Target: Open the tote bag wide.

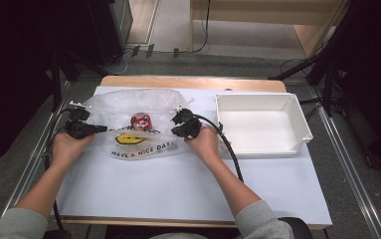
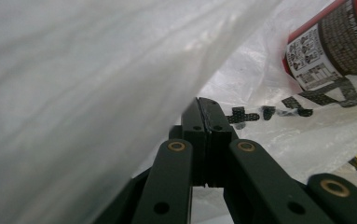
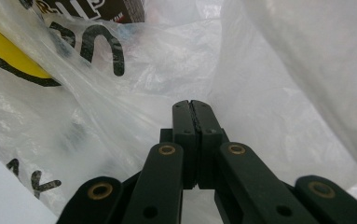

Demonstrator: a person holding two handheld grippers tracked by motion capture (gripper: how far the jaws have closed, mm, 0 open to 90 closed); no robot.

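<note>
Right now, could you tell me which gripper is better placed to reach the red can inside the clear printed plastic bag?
Probably left. The left gripper, jaws shut, looks along the bag's inside at the red can. The right gripper, also shut, faces folds of the clear printed plastic bag.

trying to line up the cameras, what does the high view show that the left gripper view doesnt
High view alone: the white tray on the table to the right of the bag, both hands, with the left gripper and right gripper at the bag's two sides, and the full print reading HAVE A NICE DAY.

Left gripper view alone: its own fingers pressed together against the film, and the fine print on the red can's label.

Shared: the clear plastic bag and the red can inside it.
</note>
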